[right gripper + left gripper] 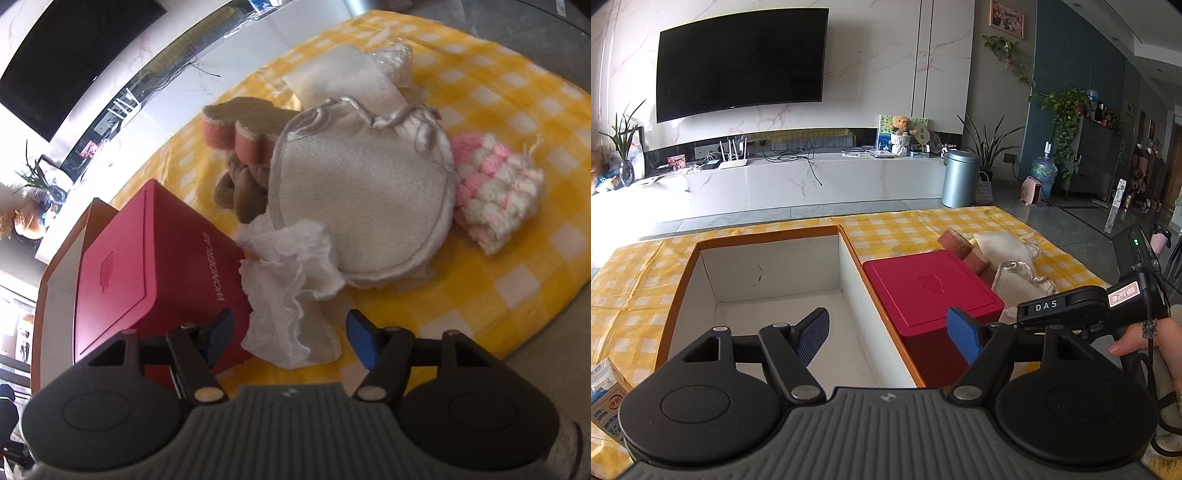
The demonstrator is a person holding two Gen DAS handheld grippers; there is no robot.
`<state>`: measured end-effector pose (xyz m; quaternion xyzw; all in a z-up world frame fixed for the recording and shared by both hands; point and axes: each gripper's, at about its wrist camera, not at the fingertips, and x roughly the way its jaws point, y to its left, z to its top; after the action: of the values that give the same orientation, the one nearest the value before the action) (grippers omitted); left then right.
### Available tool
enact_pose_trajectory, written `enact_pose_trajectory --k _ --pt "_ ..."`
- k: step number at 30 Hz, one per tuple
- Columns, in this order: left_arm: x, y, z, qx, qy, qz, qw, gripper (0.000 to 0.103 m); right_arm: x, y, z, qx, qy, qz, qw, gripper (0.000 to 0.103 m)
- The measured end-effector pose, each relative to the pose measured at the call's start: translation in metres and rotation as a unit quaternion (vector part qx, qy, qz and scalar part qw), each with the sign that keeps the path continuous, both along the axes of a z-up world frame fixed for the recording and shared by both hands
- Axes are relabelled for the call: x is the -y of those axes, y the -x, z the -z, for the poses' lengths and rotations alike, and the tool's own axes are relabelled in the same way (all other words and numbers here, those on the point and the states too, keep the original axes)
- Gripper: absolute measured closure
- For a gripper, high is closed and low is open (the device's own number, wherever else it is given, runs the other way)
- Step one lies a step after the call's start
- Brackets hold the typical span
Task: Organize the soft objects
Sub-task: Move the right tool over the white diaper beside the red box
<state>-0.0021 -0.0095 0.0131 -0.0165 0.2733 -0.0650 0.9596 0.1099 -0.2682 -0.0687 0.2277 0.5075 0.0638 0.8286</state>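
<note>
A yellow checked tablecloth [905,225] is covering the surface, carrying an orange-rimmed white box [775,280] that is sitting toward its left edge. A red box [155,266] is standing just beside it, touching its right wall. The soft objects are lying heaped toward the cloth's right edge: a cream round pad [362,199], crumpled white tissue [291,291], a pink-white knitted piece [495,188] and a pink sponge [243,129]. The left gripper [890,332] is hovering wide open, holding nothing. The right gripper [288,336] is gaping empty around the tissue.
</note>
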Motion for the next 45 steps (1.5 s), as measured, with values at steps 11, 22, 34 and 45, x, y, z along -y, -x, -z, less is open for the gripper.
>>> enact_pose_trajectory --k 11,22,34,45 --pt "-0.006 0.005 -0.004 0.003 0.005 -0.004 1.0 0.016 -0.053 0.01 0.001 0.044 0.162 -0.119 0.979 0.013" --pt "-0.012 0.004 0.0 -0.011 0.005 -0.016 0.9998 0.016 -0.069 -0.013 0.025 0.015 0.206 -0.156 0.966 0.089" --pt "-0.01 0.005 0.001 -0.011 -0.003 -0.008 0.9999 0.016 -0.063 0.052 -0.024 0.078 0.285 -0.25 0.922 0.092" --pt "-0.019 0.006 -0.005 0.005 -0.021 -0.028 0.9994 0.016 -0.058 0.043 -0.023 0.148 0.375 -0.294 0.867 0.004"
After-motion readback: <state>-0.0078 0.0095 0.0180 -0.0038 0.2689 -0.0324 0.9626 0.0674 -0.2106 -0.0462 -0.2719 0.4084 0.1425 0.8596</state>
